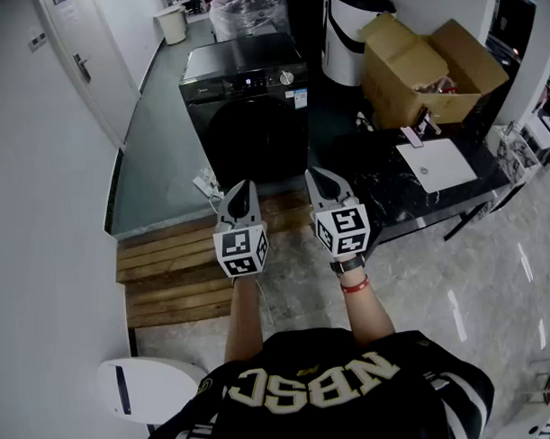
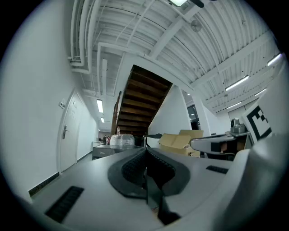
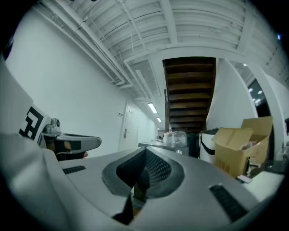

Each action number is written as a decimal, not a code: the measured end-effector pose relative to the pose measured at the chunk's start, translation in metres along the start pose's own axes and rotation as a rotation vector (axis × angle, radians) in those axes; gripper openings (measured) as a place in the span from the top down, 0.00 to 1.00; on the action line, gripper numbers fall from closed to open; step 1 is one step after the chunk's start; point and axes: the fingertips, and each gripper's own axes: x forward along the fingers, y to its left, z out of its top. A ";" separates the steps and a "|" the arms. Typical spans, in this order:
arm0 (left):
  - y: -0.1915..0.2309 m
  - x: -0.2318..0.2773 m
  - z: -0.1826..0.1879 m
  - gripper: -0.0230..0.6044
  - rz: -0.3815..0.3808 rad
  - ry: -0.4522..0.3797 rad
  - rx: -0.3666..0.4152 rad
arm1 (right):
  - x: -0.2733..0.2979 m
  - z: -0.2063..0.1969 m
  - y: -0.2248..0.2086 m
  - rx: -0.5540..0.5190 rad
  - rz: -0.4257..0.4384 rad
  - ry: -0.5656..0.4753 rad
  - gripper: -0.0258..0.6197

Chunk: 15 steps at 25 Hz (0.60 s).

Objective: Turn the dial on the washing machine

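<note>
Dial well ahead of left tongs and right tongs

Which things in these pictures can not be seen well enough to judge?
- Dial on the washing machine: in the head view it is too small to read its setting.
- The same dial in the gripper views: it is covered by the bodies of the shut left gripper and right gripper.
- Inside of the cardboard box: in the head view the flaps hide most of it.
</note>
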 end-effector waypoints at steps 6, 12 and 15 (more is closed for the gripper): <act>0.026 -0.008 -0.021 0.94 0.000 0.019 -0.026 | 0.010 -0.027 0.015 0.016 -0.014 0.035 0.95; 0.038 0.019 -0.037 0.94 -0.028 0.041 -0.033 | 0.038 -0.036 0.007 0.024 -0.027 0.044 0.95; 0.041 0.042 -0.044 0.94 -0.044 0.046 -0.031 | 0.060 -0.044 -0.007 0.036 -0.040 0.046 0.95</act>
